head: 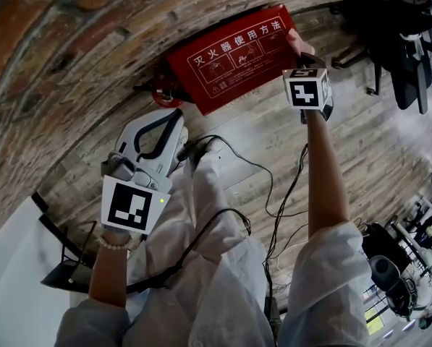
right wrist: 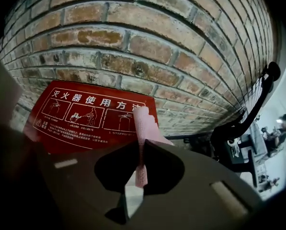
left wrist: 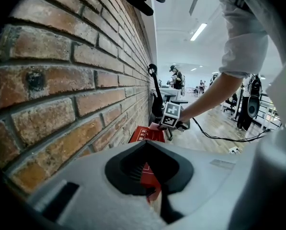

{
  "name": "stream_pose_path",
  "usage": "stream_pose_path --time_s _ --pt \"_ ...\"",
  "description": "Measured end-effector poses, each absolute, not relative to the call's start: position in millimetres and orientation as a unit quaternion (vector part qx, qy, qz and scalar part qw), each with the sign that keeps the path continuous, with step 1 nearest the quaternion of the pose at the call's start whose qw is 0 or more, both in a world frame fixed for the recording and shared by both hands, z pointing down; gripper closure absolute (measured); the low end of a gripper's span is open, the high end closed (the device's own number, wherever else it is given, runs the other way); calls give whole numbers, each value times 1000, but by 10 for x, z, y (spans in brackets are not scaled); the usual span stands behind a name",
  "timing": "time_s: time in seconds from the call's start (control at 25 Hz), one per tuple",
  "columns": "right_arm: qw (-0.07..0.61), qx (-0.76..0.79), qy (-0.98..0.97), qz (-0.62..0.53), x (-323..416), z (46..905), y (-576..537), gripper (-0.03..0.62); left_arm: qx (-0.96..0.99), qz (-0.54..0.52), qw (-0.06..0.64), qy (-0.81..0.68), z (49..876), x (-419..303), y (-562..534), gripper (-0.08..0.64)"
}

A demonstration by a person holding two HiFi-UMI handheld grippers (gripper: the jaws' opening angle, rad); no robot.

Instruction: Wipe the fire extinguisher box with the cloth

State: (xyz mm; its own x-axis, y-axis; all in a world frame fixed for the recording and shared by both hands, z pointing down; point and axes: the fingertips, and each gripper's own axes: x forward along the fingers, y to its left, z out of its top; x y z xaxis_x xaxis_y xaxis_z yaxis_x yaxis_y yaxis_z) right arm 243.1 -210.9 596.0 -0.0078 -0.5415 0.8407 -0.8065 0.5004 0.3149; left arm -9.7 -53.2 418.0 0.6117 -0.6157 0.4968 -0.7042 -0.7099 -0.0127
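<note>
One red fire extinguisher box (head: pixel 234 56), white print, pink cloth (right wrist: pixel 143 123) gripped

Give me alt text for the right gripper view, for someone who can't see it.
The right tongs are shut on a pink cloth, whose free end stands up in front of the right edge of a red fire extinguisher box printed with white instruction pictures. The box sits against a brick wall.
</note>
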Motion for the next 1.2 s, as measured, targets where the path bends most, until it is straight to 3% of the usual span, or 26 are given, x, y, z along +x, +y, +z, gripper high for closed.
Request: stream_pose_path --time_s 1.2 --pt "511 439 -712 199 2077 6304 -1867 569 896 240 96 -362 4235 -86 -508 568"
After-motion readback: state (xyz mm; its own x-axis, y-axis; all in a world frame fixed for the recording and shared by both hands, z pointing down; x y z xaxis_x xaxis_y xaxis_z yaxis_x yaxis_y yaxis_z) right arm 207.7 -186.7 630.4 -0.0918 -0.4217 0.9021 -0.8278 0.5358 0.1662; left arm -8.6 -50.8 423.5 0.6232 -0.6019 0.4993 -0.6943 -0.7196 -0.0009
